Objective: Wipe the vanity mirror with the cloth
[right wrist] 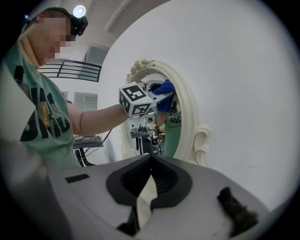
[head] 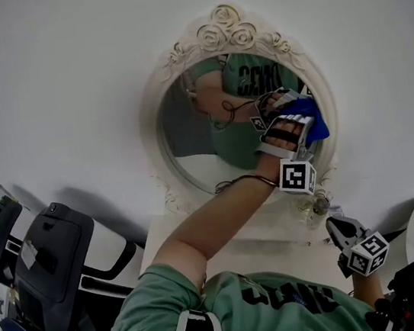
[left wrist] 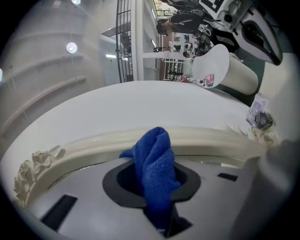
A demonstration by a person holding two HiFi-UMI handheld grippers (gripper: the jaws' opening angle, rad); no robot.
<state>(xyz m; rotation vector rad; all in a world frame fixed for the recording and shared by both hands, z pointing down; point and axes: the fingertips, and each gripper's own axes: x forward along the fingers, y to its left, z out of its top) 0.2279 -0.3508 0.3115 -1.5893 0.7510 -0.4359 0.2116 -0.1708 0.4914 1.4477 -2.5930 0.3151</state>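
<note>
— Left gripper (head: 292,131)?
— Clamped on the blue cloth (head: 316,123), pressed to the vanity mirror (head: 196,143) at the right side, by the ornate frame (head: 225,27).
— Right gripper (head: 338,227)?
— Tips together, nothing between them; held low, below the mirror and apart from it.

1. The vanity mirror (head: 226,27) is oval and stands upright. Its cream frame is carved with roses at the top.
2. The cloth (left wrist: 157,164) is blue and bunched into a wad. It is pinched in the left gripper (left wrist: 158,187) and lies against the glass by the frame's right edge.
</note>
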